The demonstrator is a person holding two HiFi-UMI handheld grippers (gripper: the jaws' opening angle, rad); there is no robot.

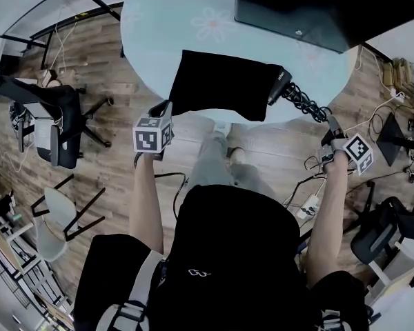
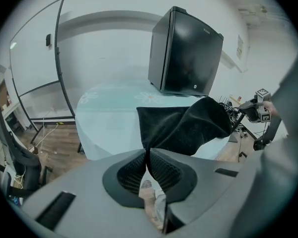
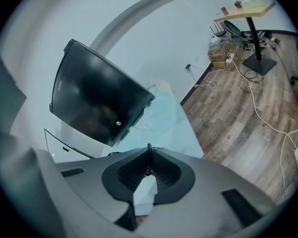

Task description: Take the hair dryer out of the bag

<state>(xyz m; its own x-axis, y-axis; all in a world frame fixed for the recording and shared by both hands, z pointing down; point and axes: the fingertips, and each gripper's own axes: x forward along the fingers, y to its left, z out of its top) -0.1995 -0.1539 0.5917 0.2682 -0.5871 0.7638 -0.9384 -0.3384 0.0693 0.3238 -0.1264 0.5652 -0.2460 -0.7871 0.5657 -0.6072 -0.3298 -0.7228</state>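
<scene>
Left claw (image 2: 148,151), left of centre in head view, is closed on a corner of the black bag (image 1: 221,85), which lies at the near edge of the round table (image 1: 159,19), centre frame. Hair dryer (image 1: 279,85) pokes out of the bag's right end, partly inside it, with its coiled cord (image 1: 305,103) running down-right off the table. Right claw (image 3: 148,163), right of frame and past the table edge, is closed on that cord.
</scene>
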